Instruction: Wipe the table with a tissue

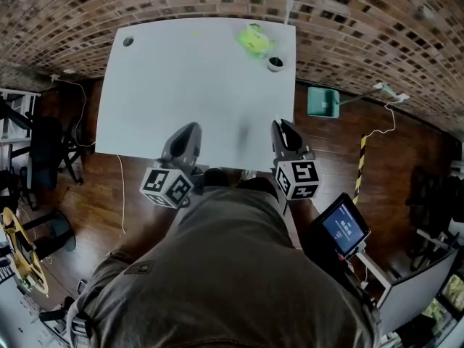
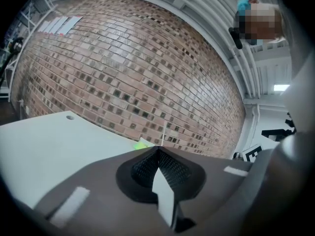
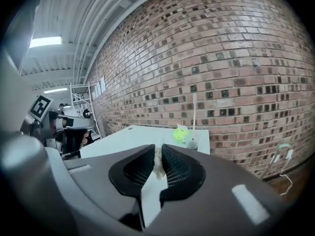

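The white table (image 1: 181, 85) stretches away from me up to a brick wall. At its far right corner lies a green tissue pack (image 1: 254, 39), with a small round cup (image 1: 275, 64) beside it. My left gripper (image 1: 191, 130) hovers at the table's near edge; its jaws are shut with nothing between them (image 2: 158, 149). My right gripper (image 1: 282, 127) is also over the near edge and is shut on a small crumpled white tissue (image 3: 157, 165). The right gripper view shows the green pack (image 3: 181, 133) and the cup (image 3: 192, 144) well ahead.
A cable hole (image 1: 128, 41) marks the table's far left corner. On the floor to the right stand a teal bin (image 1: 322, 101) and a tablet on a stand (image 1: 344, 228). Chairs (image 1: 43, 151) and cables sit left of the table. A thin white rod (image 3: 194, 113) rises behind the cup.
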Motion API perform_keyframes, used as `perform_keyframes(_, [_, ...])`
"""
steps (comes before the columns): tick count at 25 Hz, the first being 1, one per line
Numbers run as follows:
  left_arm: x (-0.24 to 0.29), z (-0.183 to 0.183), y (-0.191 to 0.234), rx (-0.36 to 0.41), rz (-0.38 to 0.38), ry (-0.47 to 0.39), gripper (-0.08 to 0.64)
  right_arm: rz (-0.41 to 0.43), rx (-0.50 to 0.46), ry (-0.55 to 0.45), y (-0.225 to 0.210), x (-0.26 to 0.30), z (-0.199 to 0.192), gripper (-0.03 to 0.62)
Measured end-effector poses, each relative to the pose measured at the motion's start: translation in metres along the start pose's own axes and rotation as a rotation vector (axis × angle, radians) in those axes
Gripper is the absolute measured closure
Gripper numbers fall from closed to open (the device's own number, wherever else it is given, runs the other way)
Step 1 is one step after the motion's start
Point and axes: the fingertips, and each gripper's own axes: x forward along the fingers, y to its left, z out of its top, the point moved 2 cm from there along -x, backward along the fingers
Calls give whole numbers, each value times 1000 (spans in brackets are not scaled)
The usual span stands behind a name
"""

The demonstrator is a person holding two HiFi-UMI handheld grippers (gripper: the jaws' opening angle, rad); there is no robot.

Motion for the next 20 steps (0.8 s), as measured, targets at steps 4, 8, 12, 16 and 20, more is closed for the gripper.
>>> perform_keyframes(4, [12,-4,15,-6,9,33,558,-5,-5,50,-3,22,-4,538])
perform_keyframes(8, [23,-12,33,-12,14,76,558,-19,-10,108,-4,47,-16,538])
perform_keyframes(12, [34,-21,46,-24,9,119,558,-30,-19,178,-10,73,-32,538])
perform_keyframes(16, [40,-31,61,-39,18,162,558,-30,-42,253,-12,98,-49,539])
perform_keyframes(20, [43,-38,81,-58,46,196,558,-21,-67,343,-13,118,-69,540])
